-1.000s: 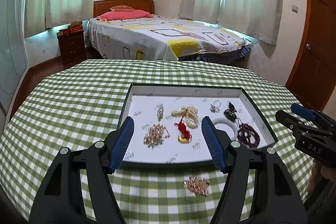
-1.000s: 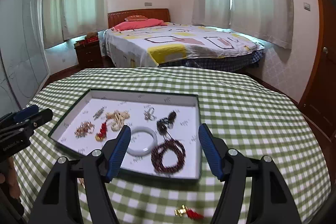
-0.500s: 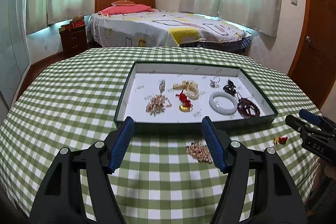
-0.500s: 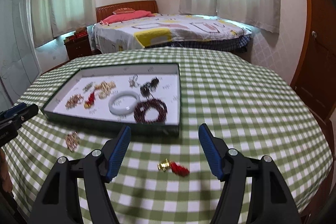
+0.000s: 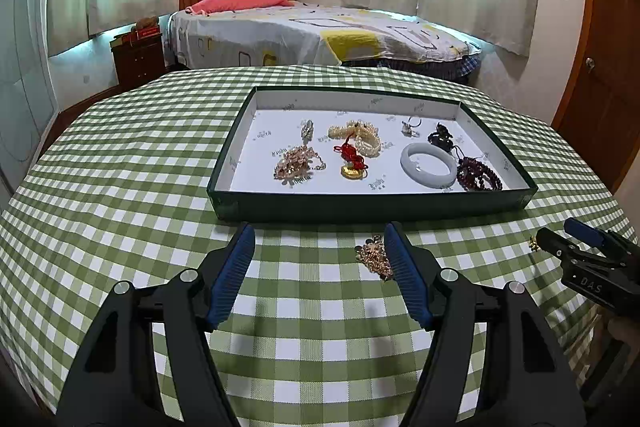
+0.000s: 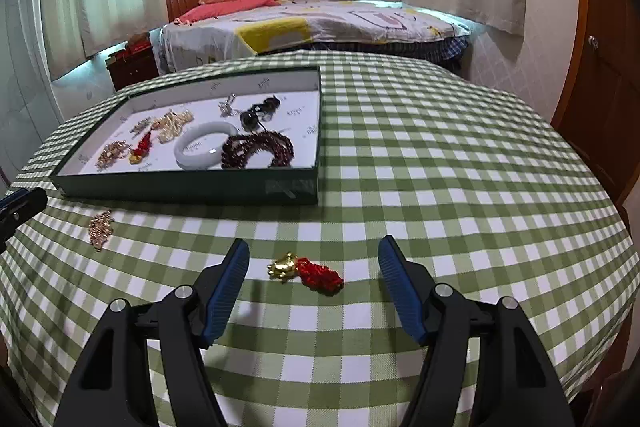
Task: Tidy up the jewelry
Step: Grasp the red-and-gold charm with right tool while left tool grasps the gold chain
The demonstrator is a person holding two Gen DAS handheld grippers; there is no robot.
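Note:
A dark green tray [image 5: 360, 207] [image 6: 192, 187] with a white floor lies on the checked tablecloth, holding a white bangle [image 5: 429, 169] [image 6: 202, 149], dark red beads [image 5: 480, 174] [image 6: 258, 149], pearls and other pieces. In front of it a rose-gold bead bracelet [image 5: 374, 257] [image 6: 100, 223] lies loose on the cloth, against the inner side of my left gripper's [image 5: 319, 269] right finger. That gripper is open and holds nothing. A gold charm with a red tassel [image 6: 306, 270] lies on the cloth between the open fingers of my right gripper [image 6: 314, 281], untouched.
The round table [image 6: 460, 163] drops off at its near and right edges. A bed [image 5: 320, 31], a nightstand [image 5: 138, 59] and a wooden door [image 5: 600, 47] stand beyond it. My right gripper shows at the right edge of the left wrist view.
Both grippers have sunk and drawn back from over the tray to the cloth in front of it. The bracelet and the tasselled charm now lie at the fingertips. Jaw widths are unchanged.

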